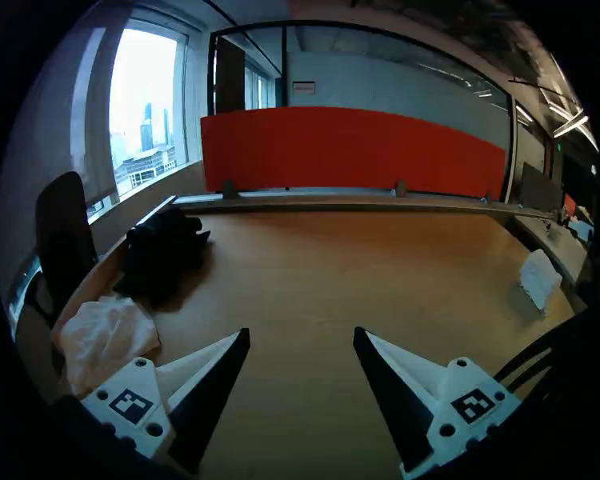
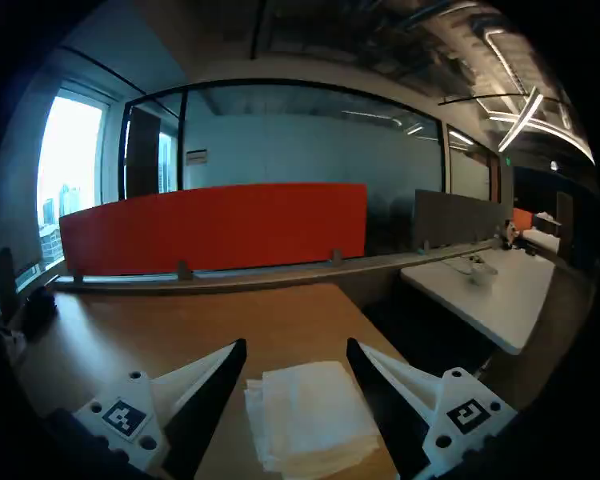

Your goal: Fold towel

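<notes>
In the left gripper view my left gripper (image 1: 301, 340) stands open above the bare wooden desk (image 1: 332, 264), nothing between its fingers. A crumpled white towel (image 1: 104, 336) lies at the desk's near left corner, left of the left finger. A folded white towel (image 1: 539, 278) rests near the desk's right edge. In the right gripper view my right gripper (image 2: 296, 350) is open, its fingers apart on either side of a stack of folded white towels (image 2: 312, 416) lying near the desk's right edge. The fingers hang above the stack without pressing it.
A black bag (image 1: 162, 248) sits on the desk's left side behind the crumpled towel. An orange divider (image 1: 348, 152) runs along the desk's far edge. A dark chair (image 1: 60, 232) stands at the left. A white desk (image 2: 492, 300) lies across a gap to the right.
</notes>
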The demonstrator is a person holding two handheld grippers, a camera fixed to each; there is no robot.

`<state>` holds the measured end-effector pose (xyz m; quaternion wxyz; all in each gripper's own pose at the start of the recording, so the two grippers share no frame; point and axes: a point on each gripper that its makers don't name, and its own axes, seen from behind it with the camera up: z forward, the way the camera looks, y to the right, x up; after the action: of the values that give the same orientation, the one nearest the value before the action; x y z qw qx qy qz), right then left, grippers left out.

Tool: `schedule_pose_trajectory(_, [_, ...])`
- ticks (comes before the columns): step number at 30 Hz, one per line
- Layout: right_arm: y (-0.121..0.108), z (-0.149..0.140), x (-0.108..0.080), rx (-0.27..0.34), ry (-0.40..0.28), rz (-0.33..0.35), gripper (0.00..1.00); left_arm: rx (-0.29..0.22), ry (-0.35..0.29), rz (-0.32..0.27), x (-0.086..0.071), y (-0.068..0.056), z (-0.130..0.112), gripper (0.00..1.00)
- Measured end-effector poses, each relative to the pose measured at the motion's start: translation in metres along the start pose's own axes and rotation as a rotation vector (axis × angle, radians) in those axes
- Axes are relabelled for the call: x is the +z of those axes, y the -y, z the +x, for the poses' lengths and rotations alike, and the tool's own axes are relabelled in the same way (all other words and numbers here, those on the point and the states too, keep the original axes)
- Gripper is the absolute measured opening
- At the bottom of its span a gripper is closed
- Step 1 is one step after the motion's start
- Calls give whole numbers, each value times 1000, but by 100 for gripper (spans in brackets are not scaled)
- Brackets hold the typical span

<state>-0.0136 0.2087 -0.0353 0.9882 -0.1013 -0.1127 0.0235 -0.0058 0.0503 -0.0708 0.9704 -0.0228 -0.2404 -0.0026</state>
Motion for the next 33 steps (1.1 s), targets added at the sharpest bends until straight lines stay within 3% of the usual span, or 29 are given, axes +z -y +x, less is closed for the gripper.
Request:
schedule_pose_trajectory(14, [70, 38, -7, -43, -68, 110, 98, 24, -141, 14, 6, 13, 54, 96])
schedule_pose_trajectory(33, [185, 70, -13, -62, -113, 246, 98, -2, -296, 22, 6, 31, 121, 96])
